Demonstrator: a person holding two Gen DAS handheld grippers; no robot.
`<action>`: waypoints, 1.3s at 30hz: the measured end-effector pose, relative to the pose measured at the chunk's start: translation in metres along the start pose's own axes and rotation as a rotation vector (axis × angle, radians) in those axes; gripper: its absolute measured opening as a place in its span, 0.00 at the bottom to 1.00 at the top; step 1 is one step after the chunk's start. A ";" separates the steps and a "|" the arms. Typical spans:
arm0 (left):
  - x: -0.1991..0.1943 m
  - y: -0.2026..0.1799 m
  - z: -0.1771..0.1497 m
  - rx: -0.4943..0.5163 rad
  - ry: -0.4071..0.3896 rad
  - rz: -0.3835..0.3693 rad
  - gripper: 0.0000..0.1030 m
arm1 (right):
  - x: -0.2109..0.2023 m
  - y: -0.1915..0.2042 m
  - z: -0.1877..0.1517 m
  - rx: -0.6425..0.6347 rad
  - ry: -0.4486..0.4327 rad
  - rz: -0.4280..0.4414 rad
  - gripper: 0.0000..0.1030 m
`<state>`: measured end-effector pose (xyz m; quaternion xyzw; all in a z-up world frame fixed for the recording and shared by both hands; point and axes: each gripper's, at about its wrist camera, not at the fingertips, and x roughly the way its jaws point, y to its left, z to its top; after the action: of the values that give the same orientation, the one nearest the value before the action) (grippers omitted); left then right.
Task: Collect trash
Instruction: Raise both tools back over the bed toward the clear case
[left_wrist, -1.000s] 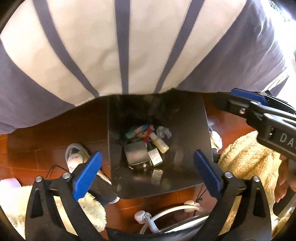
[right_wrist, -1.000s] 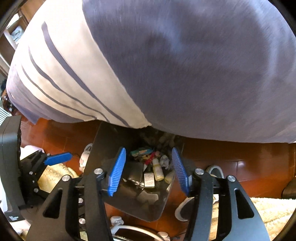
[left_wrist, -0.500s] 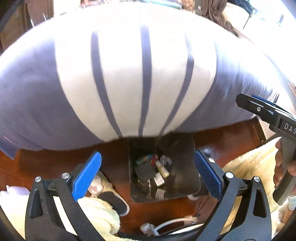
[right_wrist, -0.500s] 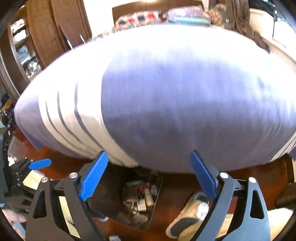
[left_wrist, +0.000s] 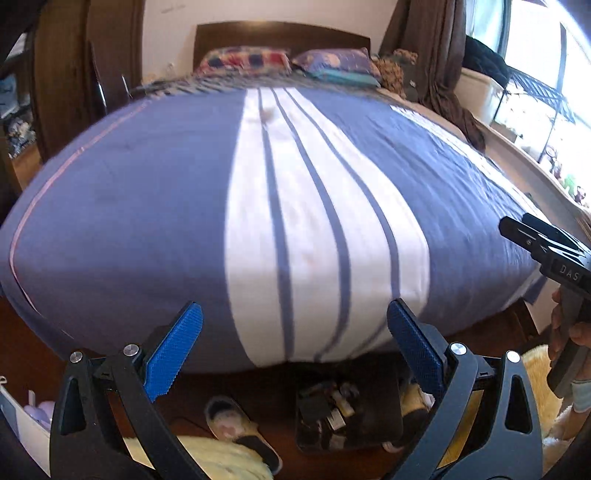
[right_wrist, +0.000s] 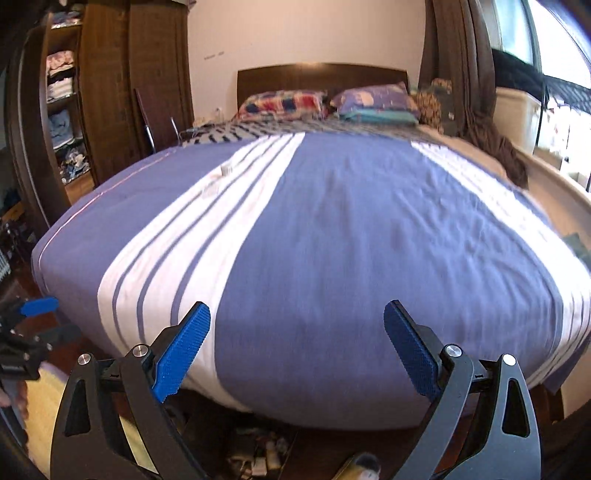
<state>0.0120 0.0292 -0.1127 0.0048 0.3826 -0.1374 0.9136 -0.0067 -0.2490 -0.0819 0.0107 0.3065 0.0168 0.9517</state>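
Note:
A dark bin (left_wrist: 384, 417) on the floor at the bed's foot holds several pieces of trash (left_wrist: 332, 406); its contents also show at the bottom of the right wrist view (right_wrist: 258, 459). Two small pale scraps lie far up the bed's white stripe, one (right_wrist: 226, 169) above the other (right_wrist: 209, 191); one shows faintly in the left wrist view (left_wrist: 267, 112). My left gripper (left_wrist: 293, 347) is open and empty above the bin. My right gripper (right_wrist: 295, 347) is open and empty over the bed's foot end.
A big bed with a blue and white striped cover (right_wrist: 351, 229) fills both views, with pillows (right_wrist: 284, 103) at the headboard. A slipper (left_wrist: 236, 424) and a cream fluffy rug (left_wrist: 221, 458) lie on the red tile floor. A wardrobe (right_wrist: 74, 110) stands left.
Both grippers have risen and tilted up from looking down into the bin to looking across the bed. The right gripper's jaws have opened wider. The bin has dropped to the bottom of both views.

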 end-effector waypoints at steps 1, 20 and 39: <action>-0.003 0.002 0.006 -0.002 -0.007 0.005 0.92 | 0.000 0.000 0.005 -0.004 -0.006 0.000 0.93; 0.051 0.052 0.101 -0.023 -0.030 0.089 0.92 | 0.077 0.037 0.090 -0.067 0.039 0.073 0.93; 0.137 0.089 0.156 0.012 0.043 0.102 0.92 | 0.272 0.137 0.160 -0.132 0.270 0.219 0.57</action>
<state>0.2355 0.0631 -0.1070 0.0327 0.4005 -0.0926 0.9110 0.3040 -0.1034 -0.1058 -0.0206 0.4265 0.1417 0.8931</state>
